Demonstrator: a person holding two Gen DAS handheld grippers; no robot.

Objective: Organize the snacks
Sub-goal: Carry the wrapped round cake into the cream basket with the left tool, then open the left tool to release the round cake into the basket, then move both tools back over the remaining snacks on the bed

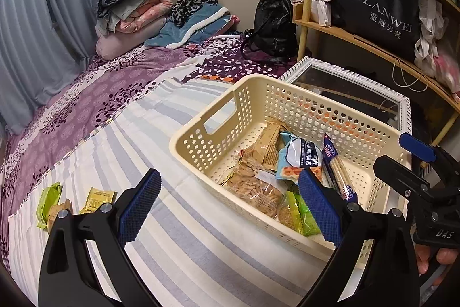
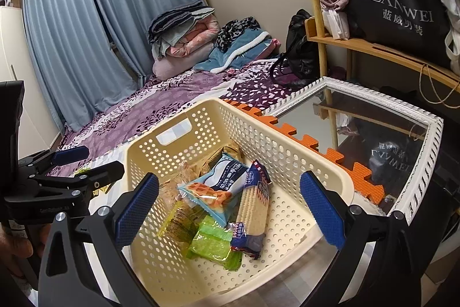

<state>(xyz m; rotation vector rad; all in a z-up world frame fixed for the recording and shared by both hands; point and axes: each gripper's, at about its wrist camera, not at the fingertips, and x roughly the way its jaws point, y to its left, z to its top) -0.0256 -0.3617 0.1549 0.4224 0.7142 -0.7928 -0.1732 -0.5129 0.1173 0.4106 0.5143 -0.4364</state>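
A cream perforated basket (image 1: pixel 218 102) (image 2: pixel 287 146) sits on the striped bed sheet and holds several snack packs: a light-blue waffle pack (image 2: pixel 214 189), a long cracker sleeve (image 2: pixel 254 209), green packs (image 2: pixel 212 243) and a clear bag of biscuits (image 1: pixel 254 192). Three small packs lie loose on the sheet at the left: a green one (image 1: pixel 47 203), a yellow one (image 1: pixel 97 199) and a brown one (image 1: pixel 59 213). My left gripper (image 1: pixel 230 205) is open and empty beside the basket's near-left wall. My right gripper (image 2: pixel 230 210) is open and empty above the basket.
A white-framed mirror (image 2: pixel 373 128) and orange foam mat (image 2: pixel 330 157) lie right of the basket. A wooden shelf (image 1: pixel 359 39) with a black bag stands at the right. Folded bedding (image 1: pixel 135 10) and a black backpack (image 1: pixel 273 22) sit at the bed's far end.
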